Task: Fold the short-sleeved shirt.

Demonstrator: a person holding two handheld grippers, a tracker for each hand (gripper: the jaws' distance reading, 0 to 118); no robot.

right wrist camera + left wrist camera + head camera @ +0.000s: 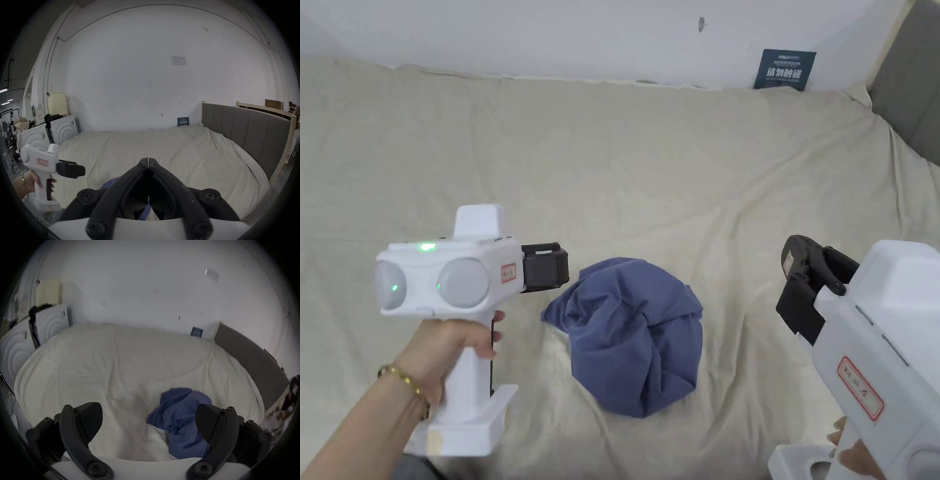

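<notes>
crumpled blue shirt [634, 337] on bed [675, 175], left tongs [148, 423] agape

From our head we're looking down on the bed [675, 162]. Both gripper cams sit low near its edge, facing the white wall [129, 65]; all three catch the bed.

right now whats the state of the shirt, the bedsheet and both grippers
blue shirt: crumpled in a heap on the bed, not yet spread or folded, free of both grippers
bedsheet: spread over the bed, lightly wrinkled
left gripper: jaws wide apart, empty, held above the sheet just left of the shirt
right gripper: jaws closed tip to tip, nothing between them
</notes>
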